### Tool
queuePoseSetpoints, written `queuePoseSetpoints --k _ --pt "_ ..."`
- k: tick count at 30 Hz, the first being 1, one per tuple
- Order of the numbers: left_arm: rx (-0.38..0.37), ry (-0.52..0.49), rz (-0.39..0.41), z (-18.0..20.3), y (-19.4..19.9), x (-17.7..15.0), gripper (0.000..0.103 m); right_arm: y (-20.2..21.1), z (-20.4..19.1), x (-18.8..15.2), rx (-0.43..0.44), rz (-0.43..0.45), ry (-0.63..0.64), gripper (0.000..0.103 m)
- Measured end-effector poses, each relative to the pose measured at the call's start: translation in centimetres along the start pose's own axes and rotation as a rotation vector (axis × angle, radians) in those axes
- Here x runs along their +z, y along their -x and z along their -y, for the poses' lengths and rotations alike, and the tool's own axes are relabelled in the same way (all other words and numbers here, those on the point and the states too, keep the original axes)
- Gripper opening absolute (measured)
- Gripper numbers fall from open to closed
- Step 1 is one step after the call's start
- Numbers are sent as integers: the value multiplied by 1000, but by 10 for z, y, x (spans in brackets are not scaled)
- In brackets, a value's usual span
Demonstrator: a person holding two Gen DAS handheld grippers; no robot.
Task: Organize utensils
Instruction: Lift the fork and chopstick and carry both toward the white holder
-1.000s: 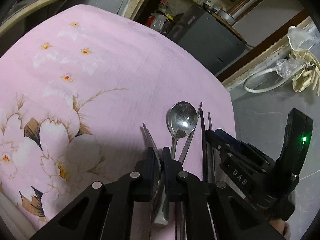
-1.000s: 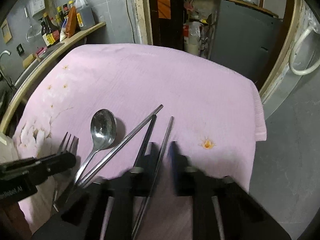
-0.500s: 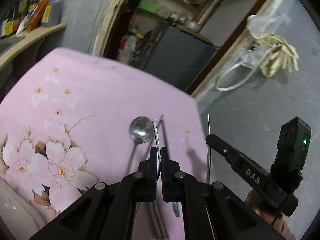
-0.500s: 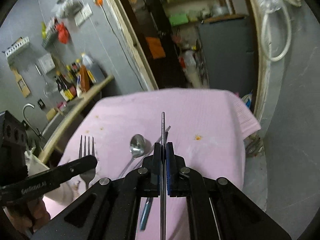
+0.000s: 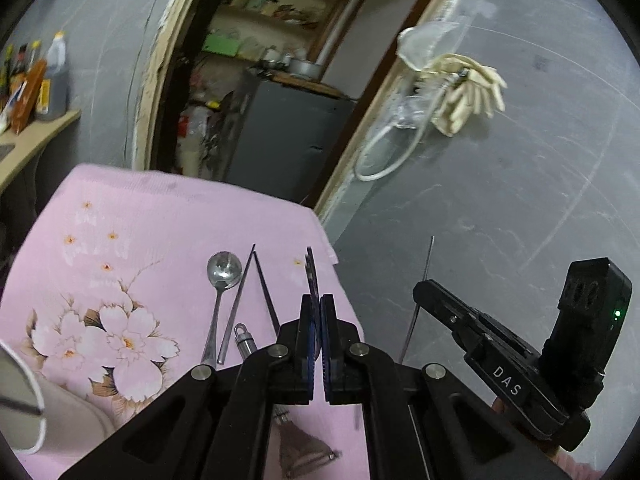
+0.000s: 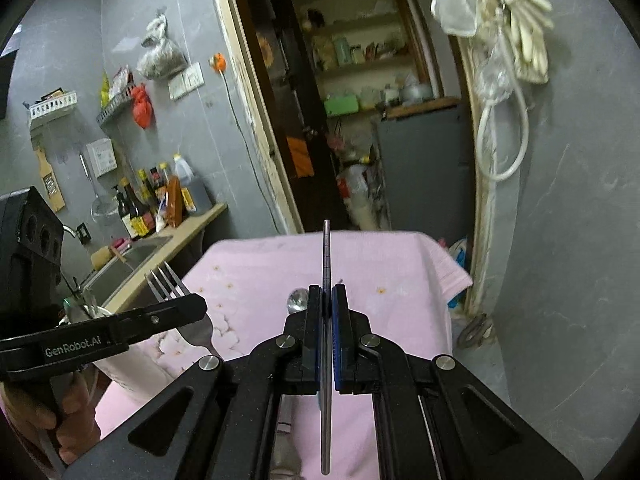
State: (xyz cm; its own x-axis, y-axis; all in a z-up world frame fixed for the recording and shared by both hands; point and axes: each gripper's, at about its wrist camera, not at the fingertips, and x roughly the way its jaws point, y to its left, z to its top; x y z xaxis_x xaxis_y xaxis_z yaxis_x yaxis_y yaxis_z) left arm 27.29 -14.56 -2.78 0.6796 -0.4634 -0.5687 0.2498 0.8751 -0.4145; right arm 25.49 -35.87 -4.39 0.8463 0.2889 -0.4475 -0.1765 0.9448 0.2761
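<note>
Left gripper (image 5: 317, 312): jaws closed on a fork (image 6: 176, 292), held clear above the pink floral cloth (image 5: 172, 232); seen edge-on in the left wrist view, its long axis runs along the fingers and its tines point forward and upward. Right gripper (image 6: 327, 300): jaws closed on a single metal chopstick (image 6: 327, 264), gripped partway along its length, its long axis in line with the fingers, one end projecting forward and upward, the other running back beneath the gripper. Both utensils are raised off the surface. On the cloth below lie a spoon (image 5: 222, 276), bowl away from the camera, and two crossed chopsticks (image 5: 244, 292) just beside it, their long axes running roughly away from the camera. A small metal cylinder with a ring (image 5: 244, 342) lies near the chopstick ends, and a peeler-like tool (image 5: 298, 450) lies nearer, partly hidden by the left gripper. A white rimmed container (image 5: 24, 404) sits at the cloth's left edge; contents not discernible. Nothing obstructs either held utensil. Beyond the surface: a doorway, a grey cabinet (image 5: 288, 136), and bottles (image 6: 160, 200) on a counter by a sink.
</note>
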Motion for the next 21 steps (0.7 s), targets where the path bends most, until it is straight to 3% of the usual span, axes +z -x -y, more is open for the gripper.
queuePoseSetpoints --k 5,12,21 --pt "-48 -7 21 2 31 6 3 35 -28 18 -7 89 17 4" --pt "-121 32 95 -9 105 39 3 71 -90 58 80 253 46 4" --pt "-53 4 198 -55 207 72 3 69 -187 72 251 391 54 4"
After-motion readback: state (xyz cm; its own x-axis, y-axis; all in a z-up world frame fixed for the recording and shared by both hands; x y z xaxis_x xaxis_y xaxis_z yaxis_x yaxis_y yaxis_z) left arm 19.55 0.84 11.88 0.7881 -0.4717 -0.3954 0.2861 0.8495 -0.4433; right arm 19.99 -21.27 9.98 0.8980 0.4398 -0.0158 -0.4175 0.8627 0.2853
